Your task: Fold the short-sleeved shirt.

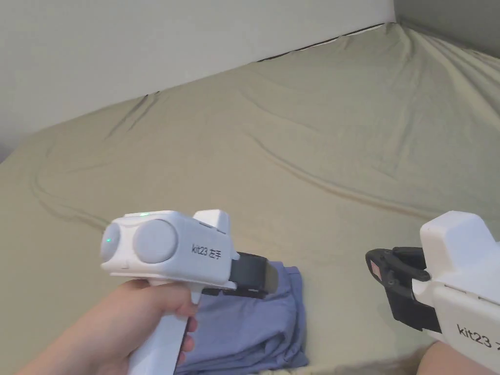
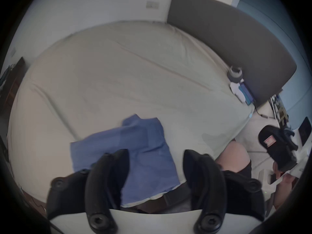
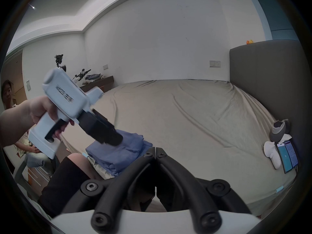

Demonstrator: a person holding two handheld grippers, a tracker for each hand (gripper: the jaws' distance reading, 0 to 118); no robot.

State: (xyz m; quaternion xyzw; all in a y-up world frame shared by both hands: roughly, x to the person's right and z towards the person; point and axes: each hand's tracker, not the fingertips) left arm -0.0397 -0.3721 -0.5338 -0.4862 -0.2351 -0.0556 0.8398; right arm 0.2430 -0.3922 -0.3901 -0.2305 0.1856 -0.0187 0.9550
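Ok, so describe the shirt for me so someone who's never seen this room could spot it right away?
Start from the big bed with the beige sheet, and go to its near edge, just in front of the person. The shirt lies there as a blue, folded bundle, below the left hand-held gripper. It is the one blue piece of cloth on the plain sheet.
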